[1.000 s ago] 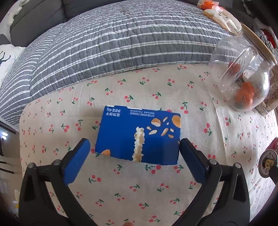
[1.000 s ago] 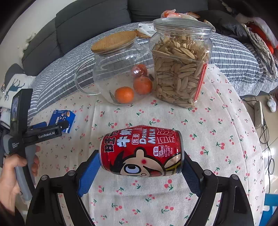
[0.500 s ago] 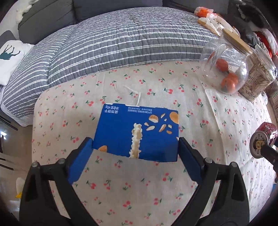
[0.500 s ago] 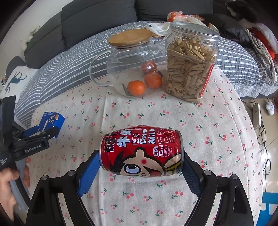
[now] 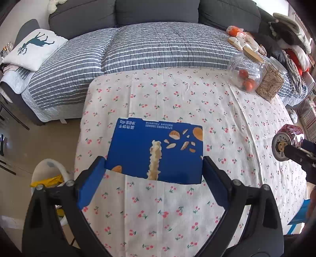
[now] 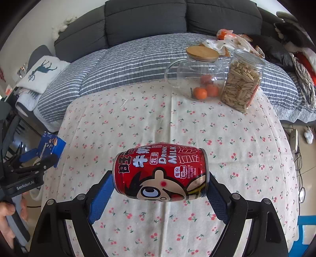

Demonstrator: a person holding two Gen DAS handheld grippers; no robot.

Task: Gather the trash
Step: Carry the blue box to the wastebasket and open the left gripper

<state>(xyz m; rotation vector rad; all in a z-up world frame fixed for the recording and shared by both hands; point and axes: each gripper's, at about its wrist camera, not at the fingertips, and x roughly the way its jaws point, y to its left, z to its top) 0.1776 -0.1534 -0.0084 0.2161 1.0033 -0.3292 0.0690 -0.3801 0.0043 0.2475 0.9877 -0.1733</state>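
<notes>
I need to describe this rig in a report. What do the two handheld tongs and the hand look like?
Both tongs, left and right, have matte black V-shaped arms with round silver rivets and flat blue pads on the fingers. Seen from the right wrist view, the left unit's black body bears white "GenRobot.AI" lettering above a grey handle. The hand gripping it is bare; no sleeve or cable shows.

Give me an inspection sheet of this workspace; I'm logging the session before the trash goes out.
Surface: table under a cherry-print cloth.
Job's things: blue box and red can, each held above the cloth.
Clutter: glass jug with oranges, seed jar, both at the far edge.
Tongs: left tongs shut on the box; right tongs shut on the can, lying sideways.
Cables: cords on the floor, right.
Surroundings: sofa, striped quilt, deer pillow, white bin beside the table.
</notes>
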